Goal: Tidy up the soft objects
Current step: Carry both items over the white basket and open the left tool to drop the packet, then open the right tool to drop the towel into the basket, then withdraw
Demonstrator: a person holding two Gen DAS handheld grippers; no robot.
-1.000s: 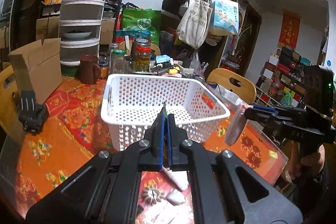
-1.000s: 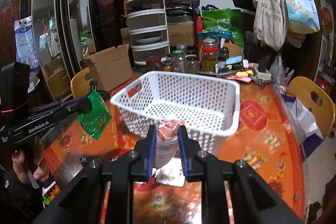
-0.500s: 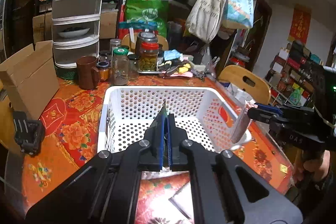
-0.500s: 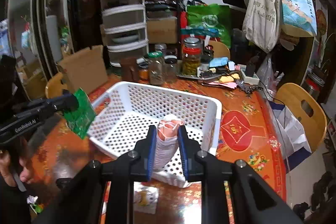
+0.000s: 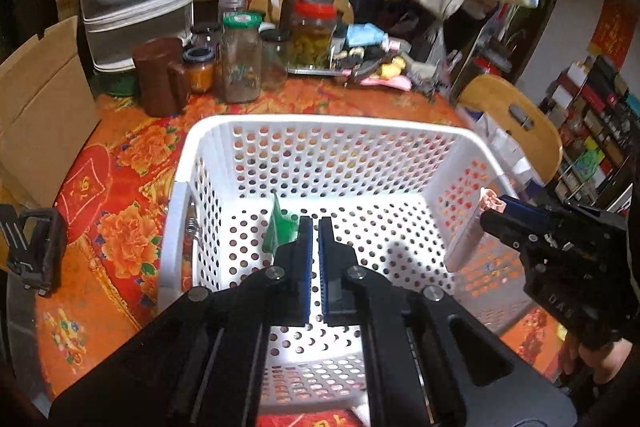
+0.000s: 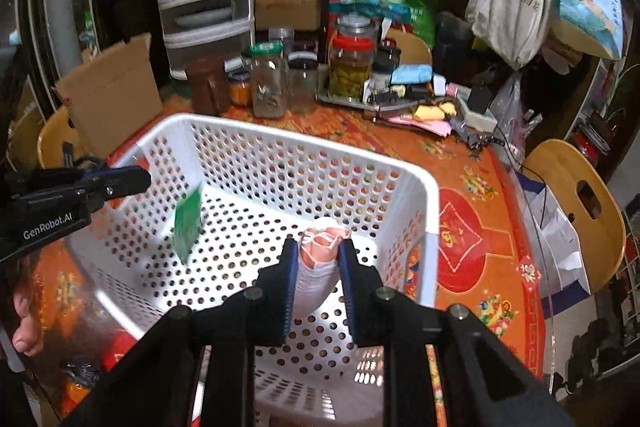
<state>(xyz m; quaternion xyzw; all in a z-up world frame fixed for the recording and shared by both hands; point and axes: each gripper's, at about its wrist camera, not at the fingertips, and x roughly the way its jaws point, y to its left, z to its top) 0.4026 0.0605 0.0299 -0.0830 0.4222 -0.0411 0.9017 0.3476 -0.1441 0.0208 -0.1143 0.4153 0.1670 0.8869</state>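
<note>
Both grippers have come over the one white basket [image 5: 328,125] since a second ago. From the left gripper [image 5: 315,227] one green packet [image 6: 187,225] has come loose and is inside the basket, near its left wall; the jaws are slightly apart. One right gripper [image 6: 319,253] has its jaws closed on one pink-topped white packet [image 6: 320,259] above the basket's right side.

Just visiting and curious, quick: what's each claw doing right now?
Left gripper: slightly open, green packet apparently just released.
Right gripper: closed on pink-and-white packet.
</note>
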